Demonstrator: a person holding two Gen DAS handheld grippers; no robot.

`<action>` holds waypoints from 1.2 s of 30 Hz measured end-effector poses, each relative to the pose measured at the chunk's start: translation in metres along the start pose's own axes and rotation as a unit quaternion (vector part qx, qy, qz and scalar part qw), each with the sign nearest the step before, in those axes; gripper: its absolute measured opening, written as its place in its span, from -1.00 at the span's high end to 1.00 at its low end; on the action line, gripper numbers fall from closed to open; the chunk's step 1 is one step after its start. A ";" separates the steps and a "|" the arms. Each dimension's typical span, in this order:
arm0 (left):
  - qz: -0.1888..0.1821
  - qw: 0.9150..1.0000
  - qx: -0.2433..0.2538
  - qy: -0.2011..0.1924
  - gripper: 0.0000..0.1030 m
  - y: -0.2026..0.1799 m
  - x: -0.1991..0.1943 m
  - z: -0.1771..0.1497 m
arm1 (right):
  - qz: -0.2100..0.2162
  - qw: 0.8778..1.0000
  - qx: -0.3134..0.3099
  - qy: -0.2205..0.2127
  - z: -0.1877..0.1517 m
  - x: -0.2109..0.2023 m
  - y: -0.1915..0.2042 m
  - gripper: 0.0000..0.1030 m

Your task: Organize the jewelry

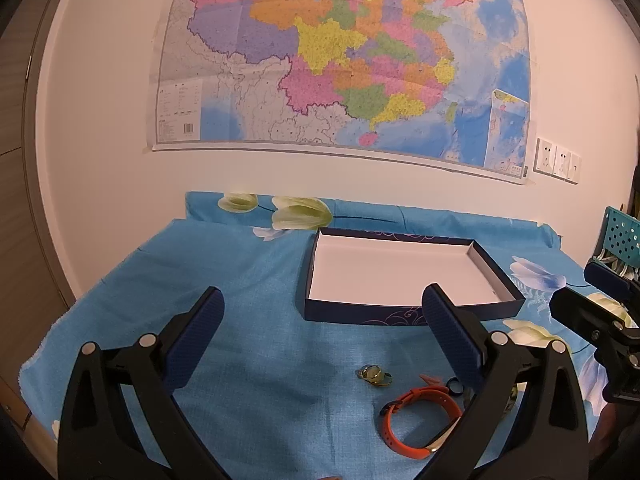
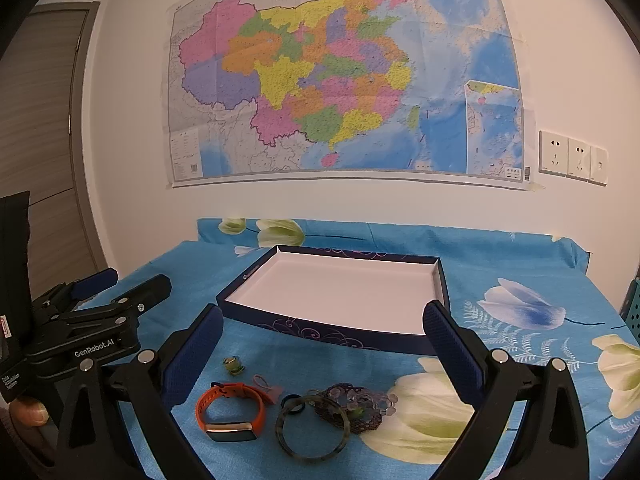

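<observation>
An open dark blue box (image 1: pixel 404 314) (image 2: pixel 332 334) with a white inside stands empty on the blue flowered cloth. In front of it lie an orange band watch (image 1: pixel 420 420) (image 2: pixel 230 410), a small green and gold ring (image 1: pixel 374 376) (image 2: pixel 234 365), a dark green bangle (image 2: pixel 312 428), a small pink piece (image 2: pixel 266 390), a small dark ring (image 1: pixel 454 387) (image 2: pixel 291 402) and a dark beaded net piece (image 2: pixel 352 404). My left gripper (image 1: pixel 324 340) is open and empty above the cloth, left of the jewelry. My right gripper (image 2: pixel 324 352) is open and empty above the jewelry.
A large map (image 2: pixel 344 80) hangs on the white wall behind the table. Wall sockets (image 2: pixel 572 158) are at the right. A teal perforated basket (image 1: pixel 622 236) stands at the far right edge. A door (image 2: pixel 44 140) is at the left.
</observation>
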State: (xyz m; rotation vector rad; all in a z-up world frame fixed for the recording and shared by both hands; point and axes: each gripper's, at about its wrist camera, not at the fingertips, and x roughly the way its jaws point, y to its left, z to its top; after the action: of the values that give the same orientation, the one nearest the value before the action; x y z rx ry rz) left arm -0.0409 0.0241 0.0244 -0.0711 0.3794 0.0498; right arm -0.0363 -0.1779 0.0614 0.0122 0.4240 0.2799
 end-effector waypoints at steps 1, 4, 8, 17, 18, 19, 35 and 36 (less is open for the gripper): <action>0.001 1.000 0.001 0.000 -0.89 0.000 0.000 0.000 | 0.000 1.000 0.001 0.000 0.000 0.000 0.000 -0.88; 0.001 1.000 0.001 0.003 -0.89 -0.001 0.002 0.000 | 0.000 1.000 -0.006 0.000 -0.001 0.002 0.000 -0.88; 0.001 1.000 0.001 0.002 -0.89 0.000 0.002 0.000 | 0.004 1.000 0.000 0.000 0.000 0.002 -0.001 -0.88; 0.002 1.000 0.003 0.000 -0.89 -0.001 0.003 0.001 | -0.004 1.000 -0.018 0.005 0.001 0.002 0.000 -0.88; 0.001 1.000 0.004 0.000 -0.89 -0.001 0.004 0.001 | -0.003 1.000 -0.018 0.006 0.001 0.003 0.000 -0.88; 0.001 1.000 0.004 -0.001 -0.89 -0.002 0.004 0.002 | -0.004 1.000 -0.018 0.008 0.001 0.003 0.000 -0.88; -0.001 1.000 0.007 0.004 -0.89 -0.007 0.002 0.005 | 0.002 1.000 -0.008 0.010 0.001 0.003 -0.003 -0.88; -0.001 1.000 0.007 0.005 -0.89 -0.007 0.003 0.005 | 0.006 1.000 0.000 0.008 0.000 0.002 -0.004 -0.88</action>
State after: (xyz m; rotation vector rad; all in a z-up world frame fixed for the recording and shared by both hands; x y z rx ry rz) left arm -0.0362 0.0174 0.0285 -0.0579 0.3896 0.0443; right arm -0.0332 -0.1809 0.0602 0.0127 0.4395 0.2919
